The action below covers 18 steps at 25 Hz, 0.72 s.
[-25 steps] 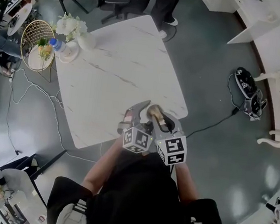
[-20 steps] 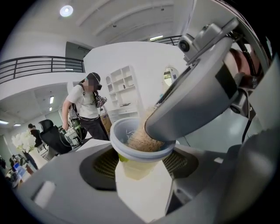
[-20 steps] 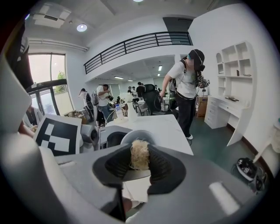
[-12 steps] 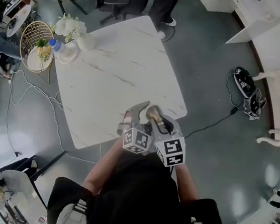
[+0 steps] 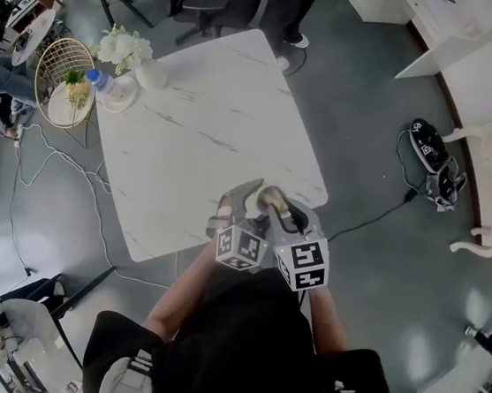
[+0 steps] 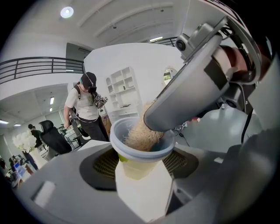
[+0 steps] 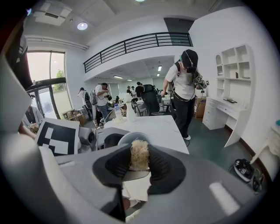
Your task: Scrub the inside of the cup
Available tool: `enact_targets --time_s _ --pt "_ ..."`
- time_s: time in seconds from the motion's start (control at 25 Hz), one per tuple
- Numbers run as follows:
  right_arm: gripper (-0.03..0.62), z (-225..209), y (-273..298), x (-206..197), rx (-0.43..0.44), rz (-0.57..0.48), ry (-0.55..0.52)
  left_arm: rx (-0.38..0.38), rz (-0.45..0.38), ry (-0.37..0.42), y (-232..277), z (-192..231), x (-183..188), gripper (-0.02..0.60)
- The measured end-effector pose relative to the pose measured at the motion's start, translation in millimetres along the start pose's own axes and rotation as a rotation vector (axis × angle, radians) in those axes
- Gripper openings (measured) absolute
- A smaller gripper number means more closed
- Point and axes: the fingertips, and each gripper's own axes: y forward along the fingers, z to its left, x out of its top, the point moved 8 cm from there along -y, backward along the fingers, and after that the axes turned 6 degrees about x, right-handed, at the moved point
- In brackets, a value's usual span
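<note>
Head view: both grippers sit close together in the middle of the frame, over the near corner of the white marble table [image 5: 201,123]. The left gripper [image 5: 240,198] is just left of the right gripper [image 5: 273,200]. I can't really make out the cup from up here. A vase of white flowers [image 5: 132,51] stands on the table's far corner, upper left.

Left gripper view: the jaws are clamped on the pale yellow cup [image 6: 139,168], the one with the light blue rim, dead centre in the frame. The right gripper comes in from the upper right and its tan fibrous scrubber [image 6: 141,136] is stuffed down into the cup's mouth.

Right gripper view: the jaws are pinched tight on the scrubber at centre, with the cup's rim showing right behind it. A person [image 7: 183,87] stands beyond the table, upper right.
</note>
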Motion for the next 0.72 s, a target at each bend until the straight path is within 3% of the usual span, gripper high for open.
enact_targets --time_s 0.72 --pt "0.107 6.5 -7.1 -5.7 0.002 0.005 0.008 -0.004 -0.004 0.003 -0.4 -2.1 4.5 0.316"
